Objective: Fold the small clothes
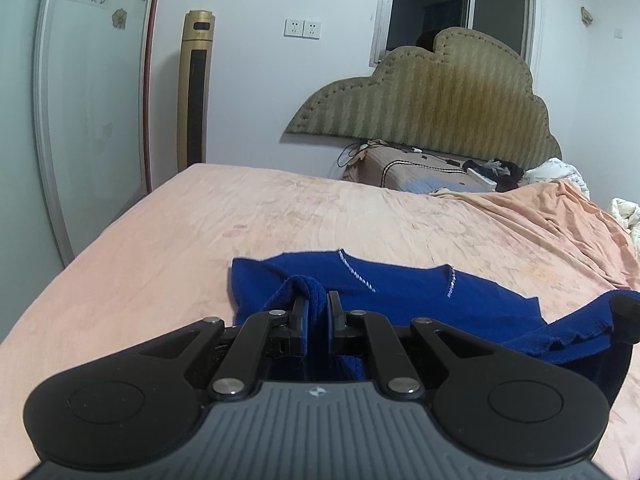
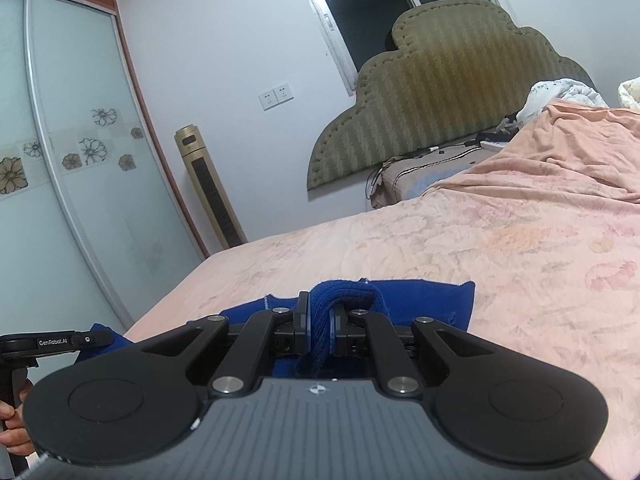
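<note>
Two hand-held grippers pinching one blue knit garment (image 1: 400, 292) over a bed covered by a peach floral sheet (image 1: 280, 216). The garment lies on the near part of the sheet, well apart from the padded olive headboard (image 1: 440, 92) at the far end; white stitched lines mark its flat upper layer. The left gripper (image 1: 317, 304) has its fingers (image 1: 298, 312) drawn nearly together, nipping a raised fold of the blue cloth that loops over the left fingertip and runs back between the two pads. The right gripper (image 2: 320, 314) is likewise almost closed, its fingers (image 2: 303, 316) clamped on a thick ribbed band of the same garment, which bunches up above the fingertips and hangs down between them. In the left wrist view, a lifted portion of the garment rises at the right edge beside part of the other gripper. In the right wrist view, the left gripper appears at the lower left edge with blue cloth at its tip, and the person's hand (image 2: 12, 428) grasps its handle. Beyond the near corner of the sheet, farther from the headboard, stand a gold tower fan (image 1: 196, 92) and a sliding wardrobe door (image 1: 92, 80) with flower decals.
</note>
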`<state>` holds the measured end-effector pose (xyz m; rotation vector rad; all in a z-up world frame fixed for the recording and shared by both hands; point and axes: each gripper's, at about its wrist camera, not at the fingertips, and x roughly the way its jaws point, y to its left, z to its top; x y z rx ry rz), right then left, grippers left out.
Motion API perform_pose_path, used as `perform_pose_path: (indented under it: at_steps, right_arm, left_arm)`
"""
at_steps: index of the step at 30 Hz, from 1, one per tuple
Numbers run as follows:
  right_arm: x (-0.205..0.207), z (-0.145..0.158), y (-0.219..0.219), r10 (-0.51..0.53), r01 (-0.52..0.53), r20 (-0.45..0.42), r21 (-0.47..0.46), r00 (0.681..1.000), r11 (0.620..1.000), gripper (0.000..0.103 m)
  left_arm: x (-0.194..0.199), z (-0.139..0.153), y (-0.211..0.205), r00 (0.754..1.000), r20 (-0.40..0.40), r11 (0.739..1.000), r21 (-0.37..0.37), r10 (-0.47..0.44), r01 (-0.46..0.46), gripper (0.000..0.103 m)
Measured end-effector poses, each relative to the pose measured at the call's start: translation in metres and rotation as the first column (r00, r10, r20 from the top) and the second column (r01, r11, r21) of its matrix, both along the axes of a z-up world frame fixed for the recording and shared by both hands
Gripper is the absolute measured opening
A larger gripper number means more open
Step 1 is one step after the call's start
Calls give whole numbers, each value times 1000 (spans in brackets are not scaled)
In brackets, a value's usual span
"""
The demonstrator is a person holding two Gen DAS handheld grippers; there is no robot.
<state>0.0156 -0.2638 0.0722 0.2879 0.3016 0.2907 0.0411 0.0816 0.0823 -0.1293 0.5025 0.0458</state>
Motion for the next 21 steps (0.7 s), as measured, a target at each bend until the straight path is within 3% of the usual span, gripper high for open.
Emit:
perform_pose_path:
  at_steps: [10,21]
  right_arm:
    - [37,3,1,-24,24,1,16,1000,1000,13]
    - [76,-5,2,-37,38,-29,28,999,999,13]
  left_arm:
    - [41,4,-7,1000,29,998,57,3,-4,8]
    - [81,-7,-7,1000,-3,996,84,23,-23,8]
